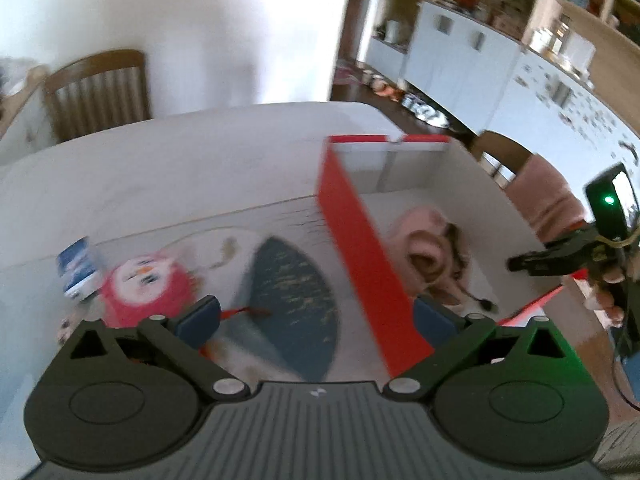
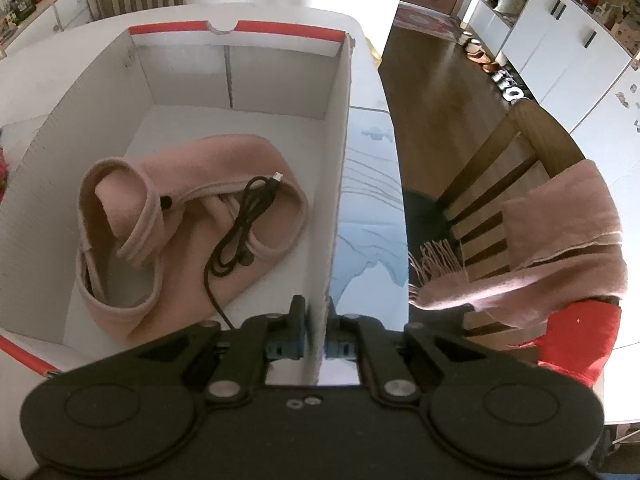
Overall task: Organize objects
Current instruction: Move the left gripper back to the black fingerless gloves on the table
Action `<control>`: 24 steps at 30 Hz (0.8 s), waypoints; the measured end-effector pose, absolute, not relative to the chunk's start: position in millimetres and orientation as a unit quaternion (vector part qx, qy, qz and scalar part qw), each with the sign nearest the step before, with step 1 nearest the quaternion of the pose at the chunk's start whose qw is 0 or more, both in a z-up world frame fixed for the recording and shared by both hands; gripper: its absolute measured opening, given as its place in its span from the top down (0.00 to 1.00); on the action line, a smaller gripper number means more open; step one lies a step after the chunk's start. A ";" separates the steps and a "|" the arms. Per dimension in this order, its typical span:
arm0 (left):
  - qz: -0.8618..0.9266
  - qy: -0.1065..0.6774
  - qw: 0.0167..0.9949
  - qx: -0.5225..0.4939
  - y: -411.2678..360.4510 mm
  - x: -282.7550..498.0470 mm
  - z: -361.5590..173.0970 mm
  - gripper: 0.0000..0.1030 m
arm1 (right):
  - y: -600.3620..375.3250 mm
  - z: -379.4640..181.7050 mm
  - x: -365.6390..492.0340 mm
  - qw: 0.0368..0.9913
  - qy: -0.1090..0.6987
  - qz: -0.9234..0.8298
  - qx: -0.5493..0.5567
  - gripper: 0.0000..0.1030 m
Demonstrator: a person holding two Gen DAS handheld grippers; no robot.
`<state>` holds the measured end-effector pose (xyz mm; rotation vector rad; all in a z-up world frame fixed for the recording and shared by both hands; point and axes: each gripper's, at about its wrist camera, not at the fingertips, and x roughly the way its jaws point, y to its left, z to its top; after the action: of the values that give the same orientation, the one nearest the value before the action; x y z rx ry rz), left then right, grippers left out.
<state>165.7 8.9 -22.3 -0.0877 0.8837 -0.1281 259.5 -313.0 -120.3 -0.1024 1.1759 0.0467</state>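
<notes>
Red outside and white inside, the cardboard box (image 2: 244, 76) sits on the table (image 1: 192, 168) right under my two claws. My right claw (image 2: 317, 336) is pressed together on the box's right-hand wall, one pad inside and one outside, pinching the thin cardboard between them. Ahead of it and to its left, on the box floor, lies a pink cloth band (image 2: 188, 216), folded over on itself, with a coiled black cable (image 2: 240, 224) resting on top of it.

My left claw (image 1: 316, 316) is spread as wide as it goes and holds nothing. The box's red side wall (image 1: 360, 248) runs up between its two pads without either pad touching it. Left of that wall, outside the box, a pink and white plush toy (image 1: 146, 284) lies just ahead of my left pad, and a small blue and white pack (image 1: 76, 268) stands just beyond the toy. A dark blue patterned patch (image 1: 296, 292) shows on the table between the pads; blur hides what it is.

Further out, a wooden chair (image 1: 100, 92) stands behind the table, and another wooden chair (image 2: 500, 184) to the right of my right claw has a pink scarf (image 2: 560, 240) hanging over its back.
</notes>
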 end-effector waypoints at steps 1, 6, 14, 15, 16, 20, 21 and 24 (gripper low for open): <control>-0.049 0.424 0.903 -0.047 20.4 160.7 -23.3 0.00 | -312.3 -120.8 259.5 0.830 0.555 0.021 -0.049 0.94; 0.010 0.423 0.904 -0.062 72.2 143.5 -26.0 0.00 | -310.9 -121.8 259.9 0.828 0.558 0.013 -0.052 0.93; 0.095 0.445 0.888 -0.061 156.4 119.4 -42.5 0.00 | -309.9 -124.0 260.0 0.825 0.563 0.004 -0.051 0.93; 0.100 0.449 0.886 -0.062 165.1 117.2 -47.1 0.00 | -309.6 -124.2 259.9 0.824 0.563 0.003 -0.052 0.92; 0.101 0.453 0.883 -0.064 172.9 115.4 -52.3 0.00 | -309.1 -124.3 259.9 0.824 0.564 0.003 -0.053 0.92; 0.116 0.476 0.869 -0.075 197.4 108.2 -80.0 0.00 | -308.1 -125.3 259.6 0.824 0.564 0.002 -0.055 0.92; 0.119 0.482 0.865 -0.077 199.9 108.8 -87.6 0.00 | -307.9 -125.5 259.4 0.824 0.564 0.002 -0.055 0.92; 0.133 0.501 0.851 -0.087 212.2 109.4 -108.5 0.00 | -306.0 -126.0 259.3 0.823 0.565 0.001 -0.059 0.92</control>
<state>109.4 212.2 -108.5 -0.1829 1.0558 0.2797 259.3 -306.0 -126.0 -0.1249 1.2018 0.0014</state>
